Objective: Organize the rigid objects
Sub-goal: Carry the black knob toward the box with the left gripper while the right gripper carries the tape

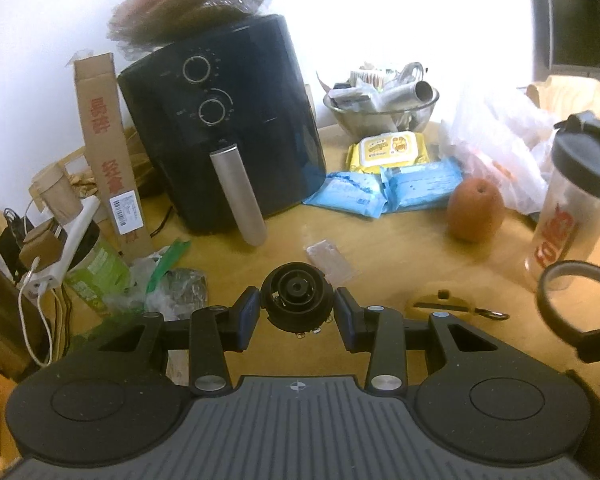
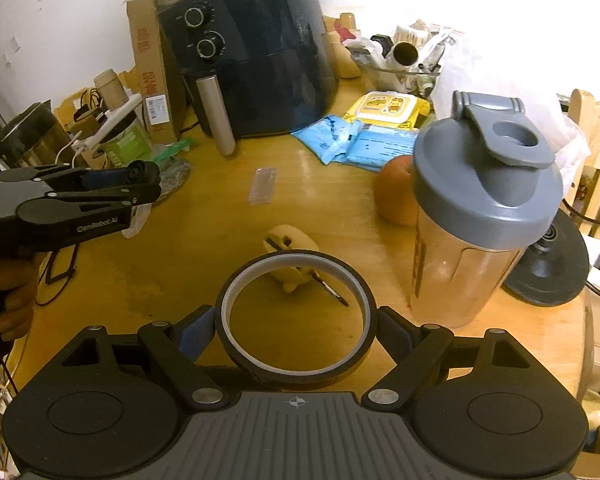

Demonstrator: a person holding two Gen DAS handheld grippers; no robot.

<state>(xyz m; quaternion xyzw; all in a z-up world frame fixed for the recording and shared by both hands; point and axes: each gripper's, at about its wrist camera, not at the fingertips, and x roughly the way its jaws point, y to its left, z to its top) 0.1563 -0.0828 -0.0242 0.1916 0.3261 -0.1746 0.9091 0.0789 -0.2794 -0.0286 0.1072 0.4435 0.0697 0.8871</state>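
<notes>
My left gripper (image 1: 297, 301) is shut on a small black round plastic part (image 1: 296, 290) with concentric rings, held above the wooden table (image 1: 380, 248). In the right wrist view that gripper (image 2: 150, 182) comes in from the left in a person's hand, with the part (image 2: 137, 171) at its tip. My right gripper (image 2: 296, 320) is shut on a dark roll of tape (image 2: 296, 372), its pads pressing on both sides of the ring. The same roll (image 1: 543, 294) shows at the right edge of the left wrist view.
A black air fryer (image 1: 228, 120) stands at the back, with a cardboard box (image 1: 104, 140) beside it. A grey-lidded shaker bottle (image 2: 476, 208), an orange fruit (image 2: 396, 196), wipe packs (image 2: 356, 140), a glass bowl of clutter (image 1: 380, 108), a yellow tag (image 2: 288, 244) and a clear packet (image 2: 263, 184) lie on the table.
</notes>
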